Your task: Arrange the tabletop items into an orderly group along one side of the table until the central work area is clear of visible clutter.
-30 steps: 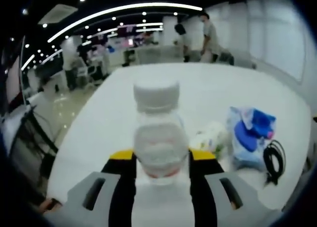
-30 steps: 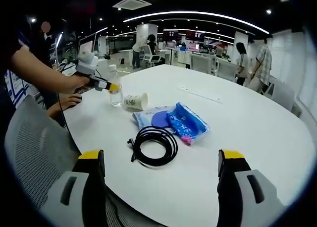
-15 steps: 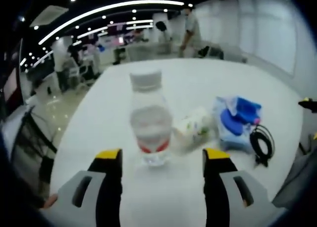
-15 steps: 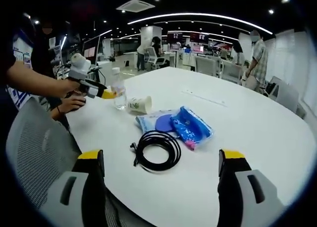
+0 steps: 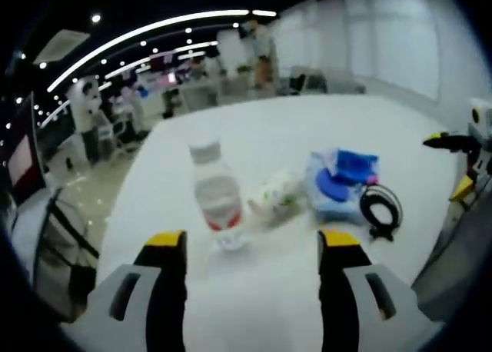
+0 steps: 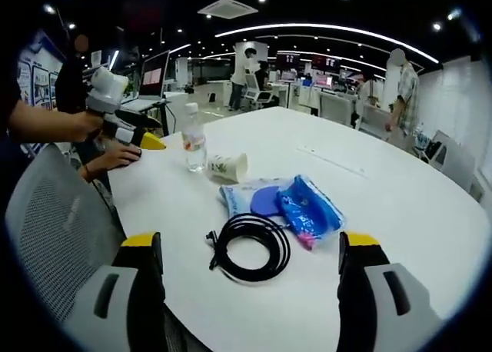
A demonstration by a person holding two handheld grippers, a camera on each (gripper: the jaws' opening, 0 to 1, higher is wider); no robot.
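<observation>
The left gripper point(image 5: 244, 248) stands with its jaws wide apart and nothing between them. Just ahead of it, slightly toward its left jaw, the water bottle point(image 5: 217, 196) stands upright on the white table point(image 5: 307, 137). Beyond the bottle, to its right, lies the tipped paper cup point(image 5: 275, 198), then the blue wipes pack point(image 5: 338, 184), then the coiled black cable point(image 5: 381, 208) — a loose row near the table's edge.

The right gripper point(image 6: 247, 248) is also spread wide and empty, with the cable directly ahead and the pack just past it.

By my judgement the grouping is largely done — the cup still lies on its side and the cable sits a little apart.
</observation>
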